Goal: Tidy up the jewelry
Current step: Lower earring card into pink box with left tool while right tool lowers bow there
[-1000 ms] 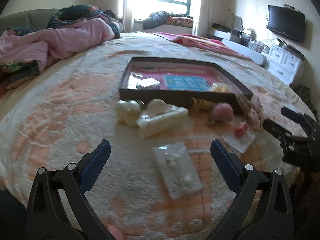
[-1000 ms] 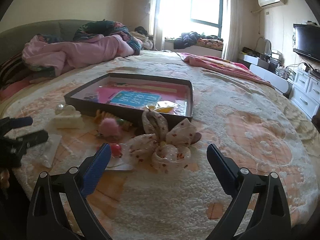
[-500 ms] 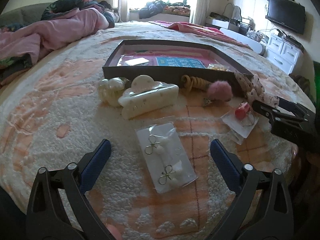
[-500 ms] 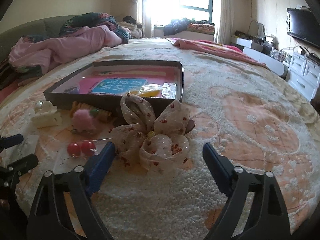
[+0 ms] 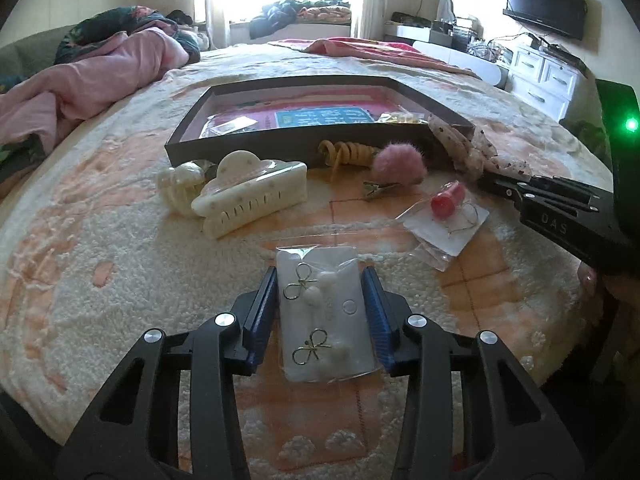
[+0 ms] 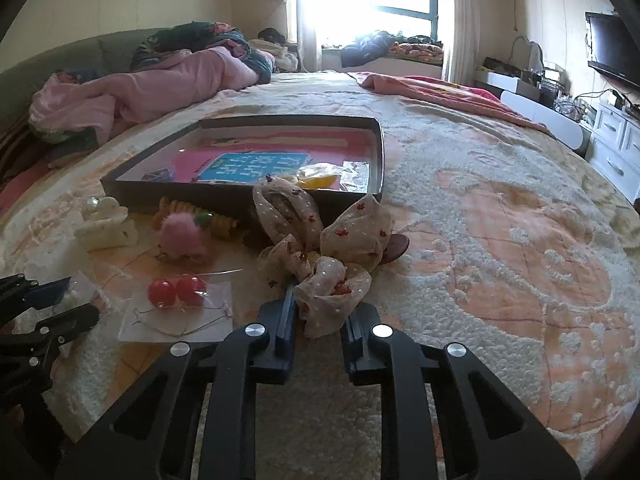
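My left gripper (image 5: 322,312) is shut on a clear packet of white bow earrings (image 5: 326,316) lying on the bedspread. My right gripper (image 6: 318,312) is shut on the near lobe of a beige floral fabric bow (image 6: 320,248). A dark shallow tray (image 5: 240,142) with a pink lining stands behind the loose items; it also shows in the right wrist view (image 6: 378,152). A packet of red ball earrings (image 6: 176,304) lies left of the bow.
A cream claw clip (image 5: 250,196), a pearl clip (image 5: 178,184), a pink pom-pom clip (image 5: 398,166) and a yellow coil tie (image 5: 348,154) lie before the tray. A pink duvet (image 5: 88,80) is heaped at the back left. White drawers (image 5: 548,80) stand on the right.
Both grippers moved forward and down and closed: the left onto the bow-earring packet, the right onto the fabric bow. Both were open before.
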A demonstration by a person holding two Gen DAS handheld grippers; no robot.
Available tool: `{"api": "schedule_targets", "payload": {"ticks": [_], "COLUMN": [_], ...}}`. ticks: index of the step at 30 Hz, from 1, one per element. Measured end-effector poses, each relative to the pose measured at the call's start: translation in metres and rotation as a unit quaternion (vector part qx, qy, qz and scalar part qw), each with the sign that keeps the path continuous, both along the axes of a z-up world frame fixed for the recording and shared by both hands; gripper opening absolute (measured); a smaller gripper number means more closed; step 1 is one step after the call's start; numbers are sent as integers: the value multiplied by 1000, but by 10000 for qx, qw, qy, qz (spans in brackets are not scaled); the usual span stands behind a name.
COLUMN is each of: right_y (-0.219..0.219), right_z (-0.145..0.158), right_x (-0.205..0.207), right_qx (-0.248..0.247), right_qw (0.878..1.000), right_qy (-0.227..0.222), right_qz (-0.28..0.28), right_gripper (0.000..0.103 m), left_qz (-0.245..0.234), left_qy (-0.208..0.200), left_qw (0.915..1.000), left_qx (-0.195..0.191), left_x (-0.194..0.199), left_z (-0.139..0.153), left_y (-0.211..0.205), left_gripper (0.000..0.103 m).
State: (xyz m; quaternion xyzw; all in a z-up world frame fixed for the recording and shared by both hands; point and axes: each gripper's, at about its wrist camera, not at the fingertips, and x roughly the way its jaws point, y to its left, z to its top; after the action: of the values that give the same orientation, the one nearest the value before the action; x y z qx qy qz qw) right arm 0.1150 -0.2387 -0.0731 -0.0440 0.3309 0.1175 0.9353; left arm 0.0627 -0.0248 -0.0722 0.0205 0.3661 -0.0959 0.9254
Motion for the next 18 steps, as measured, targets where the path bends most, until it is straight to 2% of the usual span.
{"api": "schedule_targets", "payload": {"ticks": [8, 18], "right_y": [-18, -20], "right_z": [18, 35], "right_x": [-8, -9], "right_qx": [312, 227], "right_qw": [9989, 9975], "right_qy": [-273, -662], "right_qz": [-207, -124], "right_gripper": [16, 16], "left_qz": [-1, 96], "left_qy": [-144, -251], "left_qw": [9999, 9995], "left_qx": [-57, -136], "left_x": [-4, 1], "left_z": [14, 25], "left_y": [0, 0], "left_gripper": [33, 33]}}
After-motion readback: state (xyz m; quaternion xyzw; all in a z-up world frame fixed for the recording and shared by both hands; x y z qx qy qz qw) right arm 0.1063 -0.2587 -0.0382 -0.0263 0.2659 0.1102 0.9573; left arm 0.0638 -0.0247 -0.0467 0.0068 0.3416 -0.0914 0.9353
